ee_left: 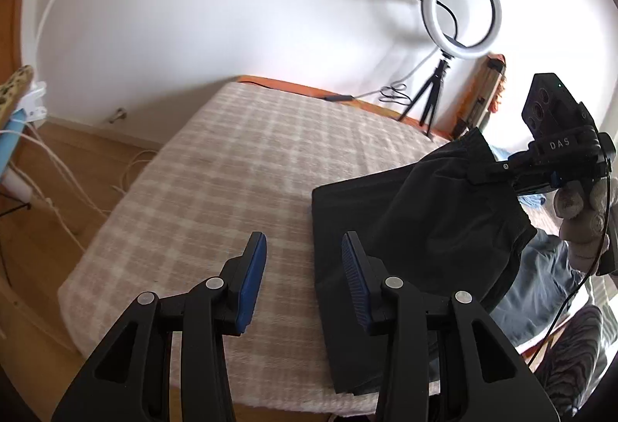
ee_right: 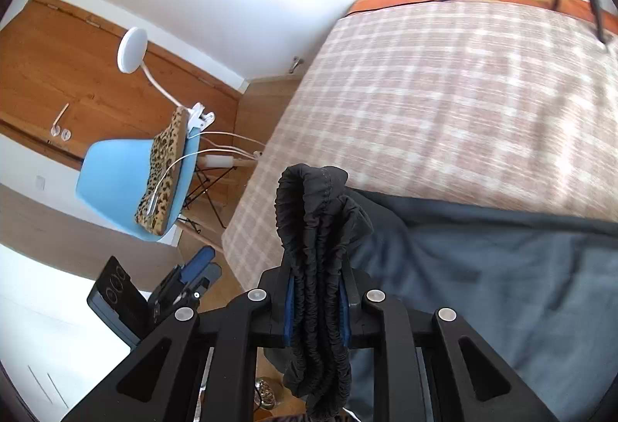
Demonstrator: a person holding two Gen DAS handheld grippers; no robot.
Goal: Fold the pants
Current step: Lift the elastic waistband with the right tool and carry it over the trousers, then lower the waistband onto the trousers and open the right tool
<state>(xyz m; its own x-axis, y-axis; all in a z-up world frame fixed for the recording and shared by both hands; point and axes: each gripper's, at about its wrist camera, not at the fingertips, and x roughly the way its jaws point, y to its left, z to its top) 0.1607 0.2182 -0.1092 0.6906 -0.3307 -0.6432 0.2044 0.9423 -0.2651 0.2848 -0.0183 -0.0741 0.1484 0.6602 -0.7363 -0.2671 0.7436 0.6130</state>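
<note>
One pair of black pants (ee_left: 421, 228) is seen on the checked blanket (ee_left: 231, 171) of the bed. Part of the pants lies flat near the bed's near edge; the waistband end is lifted off it.

Left gripper (ee_left: 303, 256): jaws stand apart, two blue pads (ee_left: 253, 267) visible, nothing between them. It is held above the blanket just beside the flat part of the pants, not touching it.

Right gripper (ee_right: 314, 302): jaws are clamped on the gathered elastic waistband (ee_right: 316, 228), which is bunched in several folds between the two blue pads and stands up above the fingertips. In the left wrist view the same gripper is seen at the right, gripped by one gloved hand (ee_left: 579, 213), with the cloth hanging from it.

Under the pants in the right wrist view, one grey-blue cloth (ee_right: 483, 267) is spread on the bed.

Other items counted:
- one ring light (ee_left: 465, 10) on one small black tripod (ee_left: 432, 93), standing on the orange strip at the bed's far end
- one blue chair (ee_right: 116, 182) beside the bed, with one leopard-print cushion (ee_right: 162, 174) on it
- one white clip lamp (ee_right: 133, 49) fixed at the chair
- several white cables by the chair; the number cannot be told.
</note>
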